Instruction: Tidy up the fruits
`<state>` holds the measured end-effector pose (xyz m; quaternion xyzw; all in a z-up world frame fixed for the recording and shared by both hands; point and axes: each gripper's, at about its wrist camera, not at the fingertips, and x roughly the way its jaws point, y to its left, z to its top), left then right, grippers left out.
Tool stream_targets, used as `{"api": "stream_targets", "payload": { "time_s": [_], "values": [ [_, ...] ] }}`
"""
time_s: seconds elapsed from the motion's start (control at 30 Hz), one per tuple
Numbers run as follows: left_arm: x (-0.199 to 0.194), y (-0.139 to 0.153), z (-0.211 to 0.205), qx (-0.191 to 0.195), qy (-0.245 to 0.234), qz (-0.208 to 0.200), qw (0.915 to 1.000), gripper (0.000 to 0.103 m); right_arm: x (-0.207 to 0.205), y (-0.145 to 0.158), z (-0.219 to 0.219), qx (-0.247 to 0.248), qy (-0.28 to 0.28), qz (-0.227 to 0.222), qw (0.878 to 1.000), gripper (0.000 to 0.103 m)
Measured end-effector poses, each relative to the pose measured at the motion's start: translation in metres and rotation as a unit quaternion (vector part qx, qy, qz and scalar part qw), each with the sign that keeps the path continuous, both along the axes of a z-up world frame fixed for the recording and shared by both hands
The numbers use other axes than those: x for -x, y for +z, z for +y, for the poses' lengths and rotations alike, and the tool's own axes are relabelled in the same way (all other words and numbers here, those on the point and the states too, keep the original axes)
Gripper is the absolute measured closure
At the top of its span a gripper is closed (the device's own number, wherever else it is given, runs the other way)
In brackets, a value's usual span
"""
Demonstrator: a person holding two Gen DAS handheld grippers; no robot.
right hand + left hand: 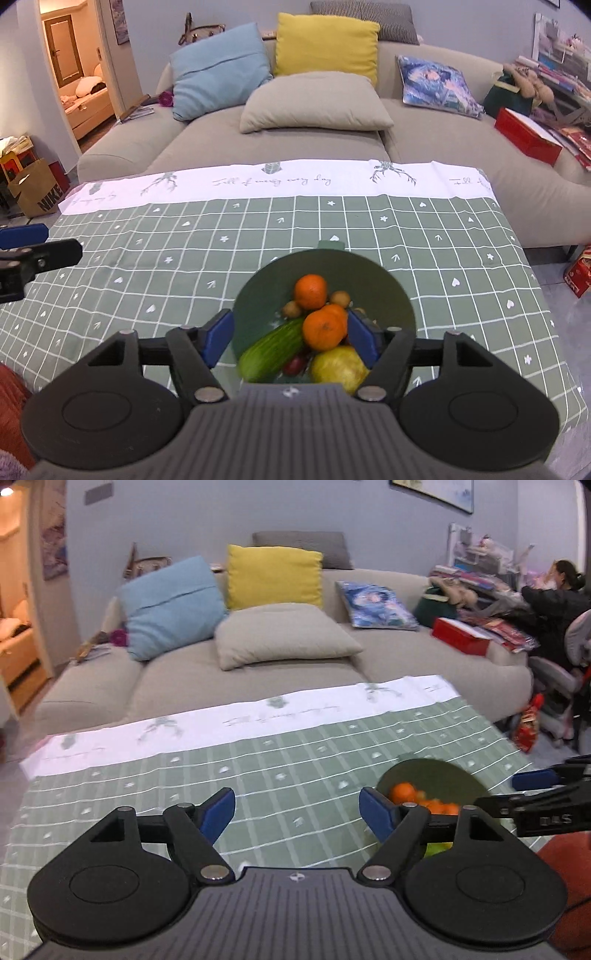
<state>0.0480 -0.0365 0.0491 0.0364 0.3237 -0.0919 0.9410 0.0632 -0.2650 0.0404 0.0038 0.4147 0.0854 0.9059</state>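
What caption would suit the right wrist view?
Open right gripper poised over a green bowl of oranges, cucumber and other fruit.

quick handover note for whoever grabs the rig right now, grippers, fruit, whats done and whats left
Left gripper: open, empty, above the green checked tablecloth, left of the bowl.
Right gripper: open, empty, above the near side of the green bowl.
In the bowl: two oranges, a cucumber, a yellow-green fruit, small brown fruits and a small dark red one.
Done: nothing lies outside the bowl.
Left: all the sorting.
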Motion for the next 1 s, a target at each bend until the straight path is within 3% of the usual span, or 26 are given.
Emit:
{"api": "stream_targets", "payload": {
  "time_s": [0.1,0.37,0.47,1.0],
  "values": [
    [0.016,-0.001,0.001,-0.014,0.006,-0.013,0.9998,0.013,0.02,0.003,0.007,-0.003,-0.007,-0.009,1.0,0.034],
    [0.04,-0.011,0.012,0.021,0.025,0.015,0.9994,0.013,0.058,-0.003,0.027,0.016,-0.001,-0.02,1.0,0.032],
    [0.042,-0.02,0.015,0.024,0.029,0.033,0.9988,0.013,0.062,-0.008,0.031,0.01,-0.002,-0.015,1.0,0.024],
    [0.047,-0.058,0.017,0.012,0.041,0.117,0.9922,0.013,0.065,-0.034,0.058,0.052,0.027,-0.004,0.998,0.024]
  ]
}}
